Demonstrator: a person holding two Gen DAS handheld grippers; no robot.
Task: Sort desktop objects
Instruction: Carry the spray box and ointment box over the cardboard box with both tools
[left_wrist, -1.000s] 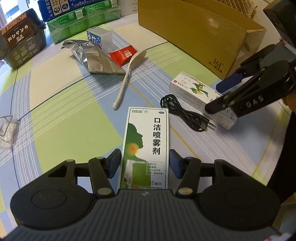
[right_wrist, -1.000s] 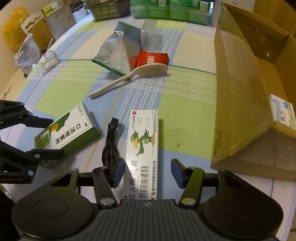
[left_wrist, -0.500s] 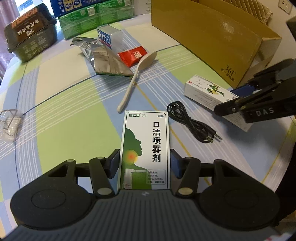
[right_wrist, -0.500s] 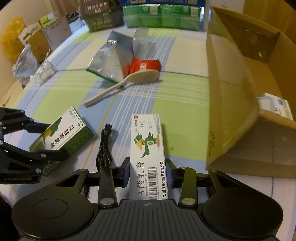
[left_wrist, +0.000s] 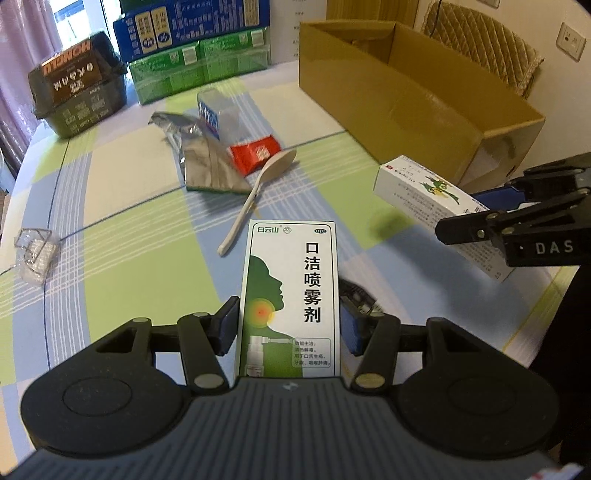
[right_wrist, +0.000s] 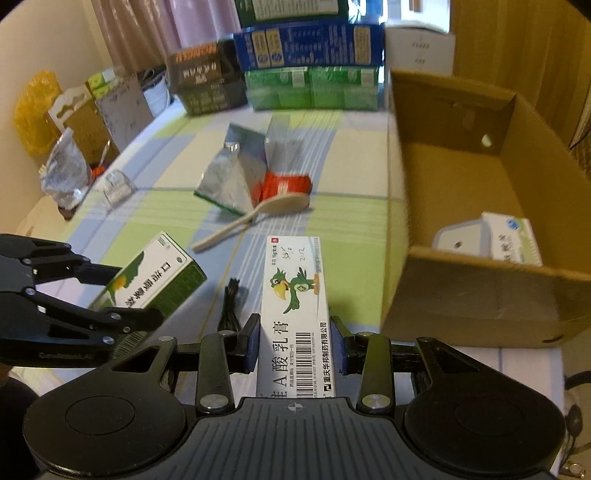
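Note:
My left gripper (left_wrist: 289, 325) is shut on a green-and-white throat spray box (left_wrist: 290, 291), held above the table. My right gripper (right_wrist: 295, 341) is shut on a long white ointment box with a green bird (right_wrist: 295, 310), also lifted. Each held box shows in the other view: the spray box (right_wrist: 155, 275) at left, the ointment box (left_wrist: 432, 201) at right. An open cardboard box (right_wrist: 476, 236) stands to the right and holds a white packet (right_wrist: 511, 236). On the cloth lie a cream spoon (left_wrist: 258, 192), a red sachet (left_wrist: 255, 153), a silver foil pouch (left_wrist: 207, 162) and a black cable (right_wrist: 231, 306).
Stacked green and blue cartons (left_wrist: 195, 48) and a dark carton (left_wrist: 77, 92) line the far edge. A clear plastic case (left_wrist: 35, 251) lies at the left. A clear box (left_wrist: 218, 114) stands behind the foil pouch. Bags and cardboard (right_wrist: 70, 122) sit off the table's left.
Both grippers closed on their boxes and lifted them off the table. The cable stays on the cloth. Both views have tilted up toward the cardboard box.

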